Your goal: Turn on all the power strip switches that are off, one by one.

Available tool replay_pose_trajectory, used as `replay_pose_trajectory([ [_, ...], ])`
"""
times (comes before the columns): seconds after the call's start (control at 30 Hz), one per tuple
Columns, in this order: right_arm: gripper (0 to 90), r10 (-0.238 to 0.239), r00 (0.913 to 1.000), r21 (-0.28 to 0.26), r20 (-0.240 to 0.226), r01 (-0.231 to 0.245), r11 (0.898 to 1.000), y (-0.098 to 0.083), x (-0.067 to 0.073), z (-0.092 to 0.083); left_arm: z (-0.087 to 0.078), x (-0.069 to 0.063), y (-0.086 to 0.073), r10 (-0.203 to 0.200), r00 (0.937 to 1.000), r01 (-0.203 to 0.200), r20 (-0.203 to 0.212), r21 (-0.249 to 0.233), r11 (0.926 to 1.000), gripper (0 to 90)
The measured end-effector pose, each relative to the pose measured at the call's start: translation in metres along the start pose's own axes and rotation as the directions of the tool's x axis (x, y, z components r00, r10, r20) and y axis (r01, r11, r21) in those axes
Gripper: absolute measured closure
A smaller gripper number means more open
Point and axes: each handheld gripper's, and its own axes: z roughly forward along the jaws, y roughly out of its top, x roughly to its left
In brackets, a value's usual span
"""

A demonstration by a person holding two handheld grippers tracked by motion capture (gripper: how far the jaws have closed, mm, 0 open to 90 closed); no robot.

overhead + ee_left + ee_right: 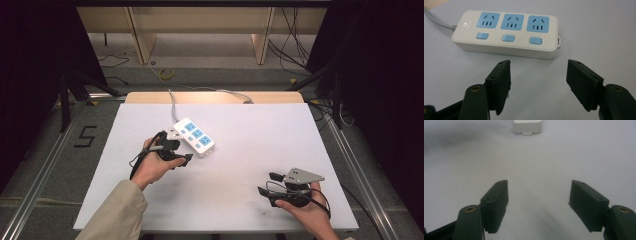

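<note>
I noted the left gripper (539, 75) released, empty, just beside the power strip (506, 32) at its twelve o'clock (grasp pending); right gripper (539, 200) released, well apart.

Even, soft overhead light on the table (150, 200), dark surroundings, blurred far field in right gripper view.

The power strip (506, 32), just ahead of the left gripper's (538, 85) fingers (499, 86), looks like smooth, faintly glossy white plastic with matt blue sockets. The fingers look like matt black plastic with brass-coloured screws. Beneath them the table (599, 37) surface is matt, pale and smooth.
</note>
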Motion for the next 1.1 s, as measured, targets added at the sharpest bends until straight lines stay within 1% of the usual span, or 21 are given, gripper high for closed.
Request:
replay_pose_trajectory([
  [0.1, 32.3, 0.000, 1.0000, 0.001, 0.001, 0.000, 1.000, 0.000, 0.000, 0.000, -0.002, 0.001, -0.005, -0.007, 1.0000, 0.007, -0.001, -0.011, 0.9999, 33.0],
  [0.2, 32.3, 0.000, 1.0000, -0.003, 0.002, 0.000, 1.000, 0.000, 0.000, 0.000, -0.006, 0.003, -0.010, 0.001, 1.0000, -0.001, -0.003, -0.021, 0.9998, 30.4],
  [0.37, 32.3, 0.002, 1.0000, -0.001, 0.002, -0.002, 1.000, 0.000, 0.000, 0.000, -0.013, 0.003, -0.019, 0.005, 0.9999, -0.006, -0.012, -0.055, 0.9985, 27.7],
  [0.47, 32.3, 0.001, 1.0000, -0.001, 0.002, -0.001, 1.000, 0.000, 0.000, 0.000, -0.015, 0.003, -0.028, 0.008, 0.9998, -0.009, -0.020, -0.070, 0.9975, 26.3],
  [0.77, 32.3, 0.002, 1.0000, 0.003, 0.001, -0.002, 1.000, 0.000, 0.000, 0.000, -0.024, 0.004, -0.052, 0.027, 0.9993, -0.030, -0.027, -0.089, 0.9956, 23.4],
  [0.93, 32.2, 0.002, 1.0000, 0.003, 0.001, -0.002, 1.000, 0.000, -0.001, 0.000, -0.030, 0.008, -0.064, 0.017, 0.9989, -0.021, -0.043, -0.091, 0.9956, 23.1],
  [1.1, 32.2, 0.003, 1.0000, 0.004, 0.001, -0.003, 1.000, 0.000, -0.001, 0.000, -0.039, 0.013, -0.077, 0.004, 0.9979, -0.012, -0.065, -0.119, 0.9928, 23.1],
])
